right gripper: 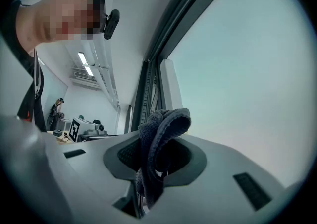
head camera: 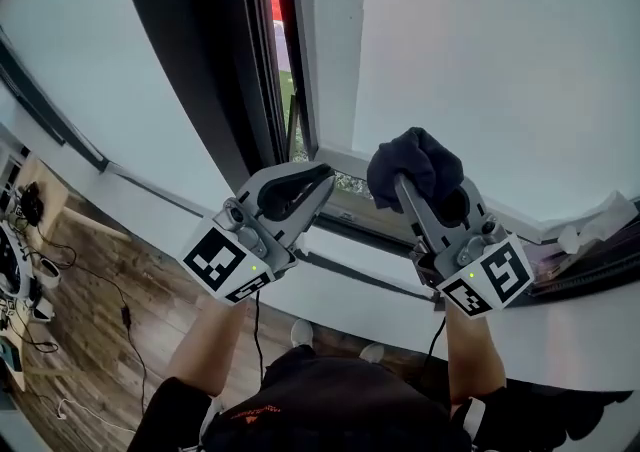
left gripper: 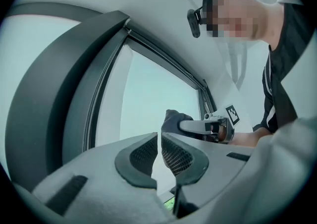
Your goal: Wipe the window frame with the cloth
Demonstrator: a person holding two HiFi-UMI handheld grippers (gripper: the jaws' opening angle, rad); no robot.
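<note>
Lengthwise, cloth (right gripper: 167,120) runs along the right gripper (right gripper: 157,157).

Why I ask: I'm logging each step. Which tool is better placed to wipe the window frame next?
Right, most likely. The right tool is shut on the dark cloth, held up near the window frame. The left tool is shut and empty, so it has nothing to wipe with.

Head view looks steeply down at window frame (head camera: 200,50); gripper views face up along it, close.
</note>
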